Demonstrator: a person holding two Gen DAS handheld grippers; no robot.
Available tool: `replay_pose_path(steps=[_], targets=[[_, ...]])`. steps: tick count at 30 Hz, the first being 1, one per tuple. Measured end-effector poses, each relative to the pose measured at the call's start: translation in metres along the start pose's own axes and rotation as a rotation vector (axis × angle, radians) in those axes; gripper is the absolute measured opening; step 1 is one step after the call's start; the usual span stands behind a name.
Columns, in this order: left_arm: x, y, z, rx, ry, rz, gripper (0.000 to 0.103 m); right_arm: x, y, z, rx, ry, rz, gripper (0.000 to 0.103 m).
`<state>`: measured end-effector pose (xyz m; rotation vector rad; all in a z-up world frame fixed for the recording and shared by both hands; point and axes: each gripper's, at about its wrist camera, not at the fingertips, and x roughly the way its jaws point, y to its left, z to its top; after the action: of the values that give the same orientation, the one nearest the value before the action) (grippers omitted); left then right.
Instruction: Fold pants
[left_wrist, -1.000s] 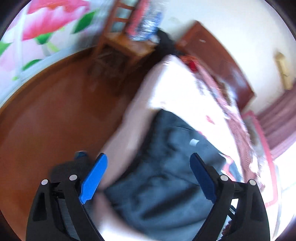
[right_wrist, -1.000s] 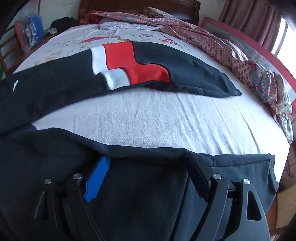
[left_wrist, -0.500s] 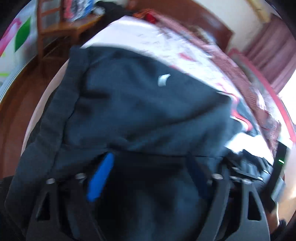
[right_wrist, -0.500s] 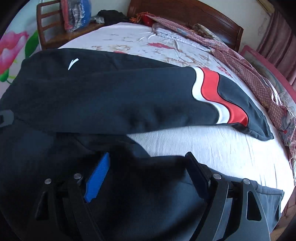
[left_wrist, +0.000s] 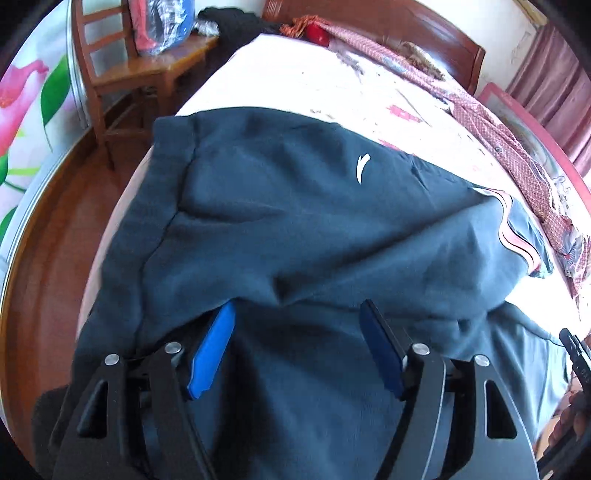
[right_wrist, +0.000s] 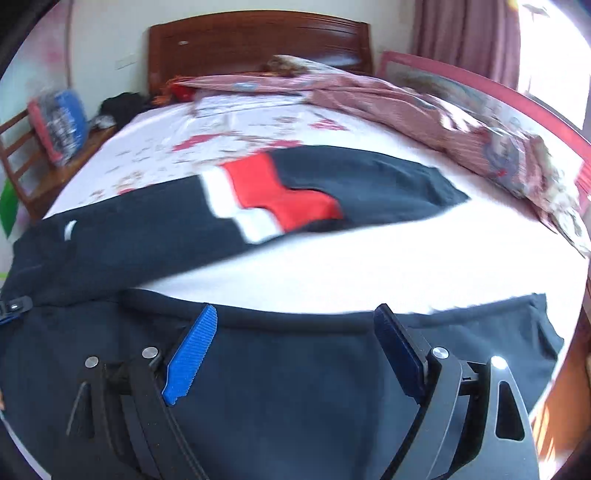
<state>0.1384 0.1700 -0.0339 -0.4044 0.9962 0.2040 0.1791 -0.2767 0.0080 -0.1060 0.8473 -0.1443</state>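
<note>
Dark navy pants with a small white logo lie across the white bed sheet. The far leg carries a red and white band. The near leg runs along the bed's front edge. My left gripper hovers over the waist end with its jaws opening; cloth lies between and under them, and the pads do not press it. My right gripper sits over the near leg's upper edge, jaws opening, with the cloth below them and not pinched.
A wooden chair with a bagged bundle stands left of the bed on the wooden floor. A wooden headboard closes the far end. A red checked cloth runs along the bed's right side, near curtains.
The left gripper swung from the bed's edge and floor onto the pants' waist, and its jaws narrowed a little. The right gripper swung left, then back right along the near leg.
</note>
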Motion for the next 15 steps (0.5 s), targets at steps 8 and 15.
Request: replay_pose_path(steps=[8, 15], targets=[[-0.05, 0.032, -0.02, -0.053, -0.018, -0.024, 0.09, 0.06, -0.138, -0.054, 0.11, 0.1, -0.197, 0.091], [-0.081, 0.087, -0.004, 0.004, -0.065, 0.039, 0.097, 0.003, -0.051, -0.03, 0.066, -0.04, 0.032, 0.095]])
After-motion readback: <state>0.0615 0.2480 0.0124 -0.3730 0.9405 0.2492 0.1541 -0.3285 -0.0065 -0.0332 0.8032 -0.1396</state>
